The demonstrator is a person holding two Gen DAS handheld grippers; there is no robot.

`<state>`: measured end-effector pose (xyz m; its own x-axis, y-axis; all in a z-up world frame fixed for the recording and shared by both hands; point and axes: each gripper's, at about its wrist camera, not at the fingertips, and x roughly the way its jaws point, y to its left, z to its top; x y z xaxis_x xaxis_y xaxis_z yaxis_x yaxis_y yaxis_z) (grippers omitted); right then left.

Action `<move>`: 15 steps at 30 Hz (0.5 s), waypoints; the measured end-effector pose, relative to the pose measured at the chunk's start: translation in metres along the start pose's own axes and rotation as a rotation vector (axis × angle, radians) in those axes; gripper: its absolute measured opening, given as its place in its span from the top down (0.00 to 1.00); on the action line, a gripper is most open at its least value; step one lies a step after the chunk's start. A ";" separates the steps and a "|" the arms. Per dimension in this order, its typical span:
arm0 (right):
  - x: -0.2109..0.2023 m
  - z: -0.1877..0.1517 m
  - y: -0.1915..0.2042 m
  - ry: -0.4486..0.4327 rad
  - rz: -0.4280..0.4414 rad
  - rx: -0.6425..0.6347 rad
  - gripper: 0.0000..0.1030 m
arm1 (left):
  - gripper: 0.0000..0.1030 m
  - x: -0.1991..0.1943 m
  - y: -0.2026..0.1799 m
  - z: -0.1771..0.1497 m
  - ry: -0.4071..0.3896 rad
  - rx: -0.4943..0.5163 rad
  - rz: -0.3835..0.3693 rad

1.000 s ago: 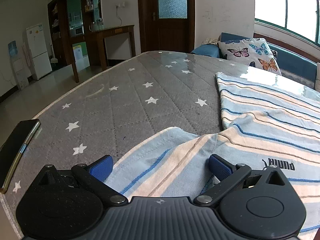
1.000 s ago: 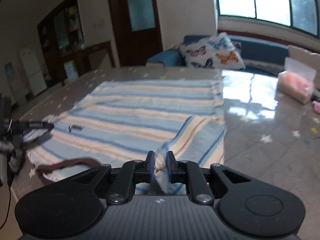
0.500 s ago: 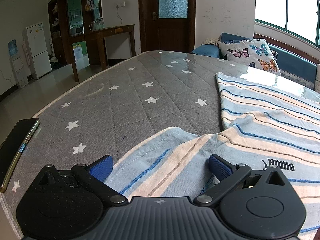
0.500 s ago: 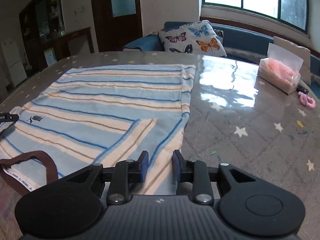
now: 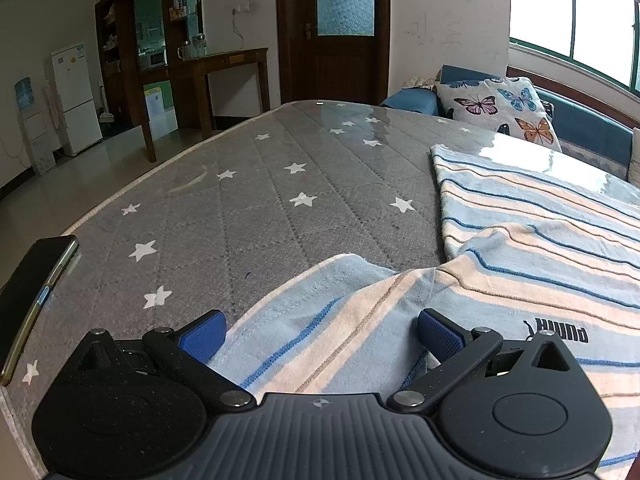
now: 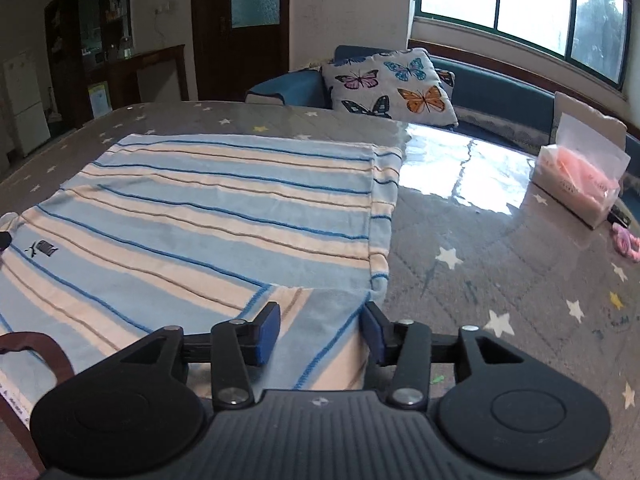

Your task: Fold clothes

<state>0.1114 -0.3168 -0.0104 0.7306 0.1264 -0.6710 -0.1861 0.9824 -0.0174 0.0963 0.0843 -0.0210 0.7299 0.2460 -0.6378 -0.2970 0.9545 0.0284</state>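
Note:
A light blue and cream striped shirt (image 6: 224,216) lies flat on the grey star-patterned table (image 6: 472,280), with a small logo on its chest. Its right sleeve (image 6: 320,336) is folded in over the body. My right gripper (image 6: 320,330) is open, its blue pads either side of that sleeve. In the left wrist view the shirt (image 5: 540,248) spreads to the right and its left sleeve (image 5: 320,320) lies between the blue pads of my left gripper (image 5: 320,330), which is wide open and low over the table (image 5: 240,200).
A black phone (image 5: 32,292) lies at the table's near left edge. A tissue box (image 6: 576,184) and a pink item (image 6: 626,242) sit at the right. A butterfly cushion (image 6: 392,88) rests on the blue sofa beyond the table.
My right gripper let go of the right sleeve, which now lies folded over the shirt, and its jaws opened wider. My left gripper stayed open and still.

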 end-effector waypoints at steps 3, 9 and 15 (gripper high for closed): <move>-0.001 -0.004 0.003 0.010 -0.002 -0.010 0.45 | 0.00 0.000 -0.001 0.002 0.005 0.016 0.002; -0.009 -0.005 0.014 0.004 -0.001 -0.030 0.29 | 0.00 -0.003 0.006 0.004 0.002 0.033 0.044; -0.017 -0.007 0.036 0.006 0.036 -0.097 0.21 | 0.00 -0.012 0.029 -0.005 0.003 0.035 0.072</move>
<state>0.0882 -0.2849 -0.0049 0.7183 0.1603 -0.6770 -0.2752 0.9592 -0.0648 0.0761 0.1080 -0.0165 0.7059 0.3134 -0.6353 -0.3268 0.9397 0.1004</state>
